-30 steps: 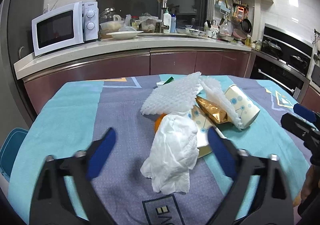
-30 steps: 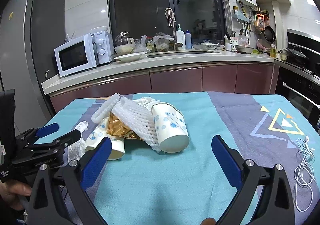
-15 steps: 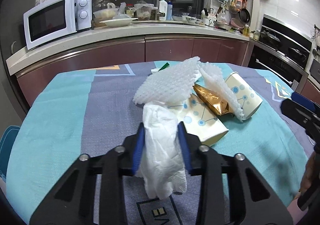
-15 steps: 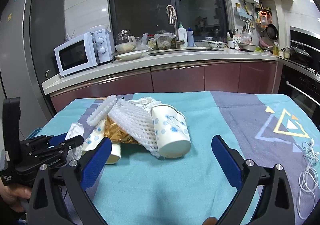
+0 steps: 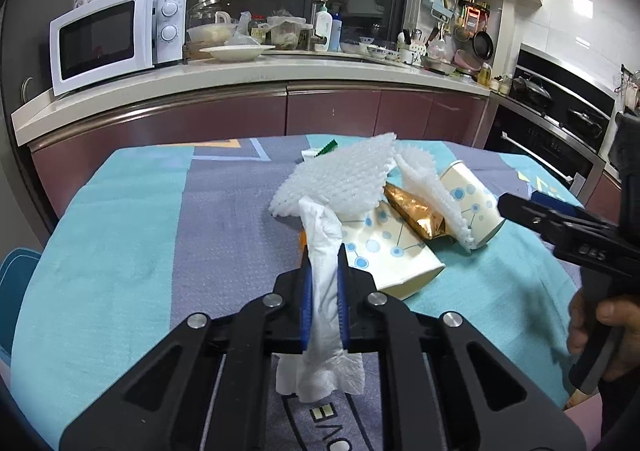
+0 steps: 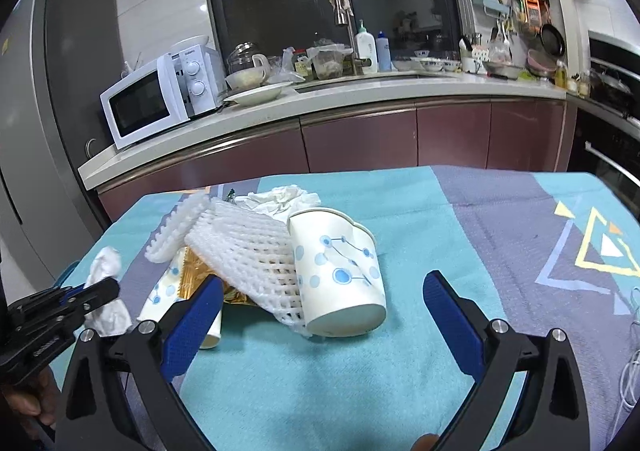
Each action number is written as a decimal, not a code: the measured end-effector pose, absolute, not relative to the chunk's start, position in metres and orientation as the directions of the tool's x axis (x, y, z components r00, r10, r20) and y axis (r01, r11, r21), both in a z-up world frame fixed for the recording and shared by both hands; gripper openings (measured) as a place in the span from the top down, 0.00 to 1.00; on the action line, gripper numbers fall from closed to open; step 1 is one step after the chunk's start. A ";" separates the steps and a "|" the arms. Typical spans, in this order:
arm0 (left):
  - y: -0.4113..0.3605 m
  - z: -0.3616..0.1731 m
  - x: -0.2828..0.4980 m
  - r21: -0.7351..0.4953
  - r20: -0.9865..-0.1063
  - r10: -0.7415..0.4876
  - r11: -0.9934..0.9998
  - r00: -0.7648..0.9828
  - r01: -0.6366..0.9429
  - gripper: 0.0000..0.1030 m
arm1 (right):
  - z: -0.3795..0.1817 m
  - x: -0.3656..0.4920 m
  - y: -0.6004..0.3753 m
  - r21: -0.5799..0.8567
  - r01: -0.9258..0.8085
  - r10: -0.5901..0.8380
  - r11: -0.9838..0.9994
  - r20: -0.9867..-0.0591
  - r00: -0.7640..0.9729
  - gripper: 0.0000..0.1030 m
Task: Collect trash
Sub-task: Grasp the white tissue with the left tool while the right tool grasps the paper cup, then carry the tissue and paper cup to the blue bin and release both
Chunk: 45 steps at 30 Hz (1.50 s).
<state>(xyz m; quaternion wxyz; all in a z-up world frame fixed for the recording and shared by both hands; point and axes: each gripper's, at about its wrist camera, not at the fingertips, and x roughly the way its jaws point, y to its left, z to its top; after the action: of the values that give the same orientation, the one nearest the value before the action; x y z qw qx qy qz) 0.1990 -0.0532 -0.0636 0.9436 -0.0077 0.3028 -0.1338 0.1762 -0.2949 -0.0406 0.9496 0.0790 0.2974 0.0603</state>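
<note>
A heap of trash lies on the table's blue and grey cloth (image 5: 132, 251). My left gripper (image 5: 323, 251) is shut on a crumpled white tissue (image 5: 324, 287), whose ends stick out above and below the pads; from the right wrist it appears at the left (image 6: 94, 291) with the tissue (image 6: 106, 265). Behind lie white foam netting (image 5: 340, 179) (image 6: 244, 247), a gold wrapper (image 5: 416, 213) and two dotted paper cups (image 5: 394, 251) (image 6: 340, 271), both on their sides. My right gripper (image 6: 320, 295) stands open just in front of the nearer cup, apart from it.
More crumpled tissue (image 6: 280, 197) lies behind the heap. A white cable (image 6: 630, 363) trails at the table's right edge. A counter with a microwave (image 5: 116, 37), a sink and dishes runs behind the table. A blue chair (image 5: 16, 283) stands at the left.
My left gripper closed from wide open onto the white tissue. My right gripper moved forward and left, closer to the lying cup, still open.
</note>
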 end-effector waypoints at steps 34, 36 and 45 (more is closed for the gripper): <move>-0.017 -0.032 0.168 -0.103 -0.511 -0.245 0.969 0.824 0.225 0.90 | -0.064 0.224 -0.335 0.350 -0.001 0.238 0.937 -0.636 0.734 0.39; -0.014 -0.026 0.165 -0.099 -0.494 -0.239 0.971 0.836 0.219 0.90 | -0.048 0.214 -0.333 0.316 -0.008 0.208 0.949 -0.604 0.769 0.39; 0.020 0.007 0.138 -0.060 -0.402 -0.147 0.989 0.904 0.134 0.90 | 0.030 0.163 -0.289 0.193 -0.133 0.202 0.972 -0.407 0.891 0.39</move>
<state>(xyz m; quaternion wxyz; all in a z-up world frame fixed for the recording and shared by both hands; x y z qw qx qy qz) 0.1381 0.0201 0.0065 0.9755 -0.0154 0.2073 -0.0720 0.1634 -0.2889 0.0297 0.9690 0.0800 0.2173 0.0865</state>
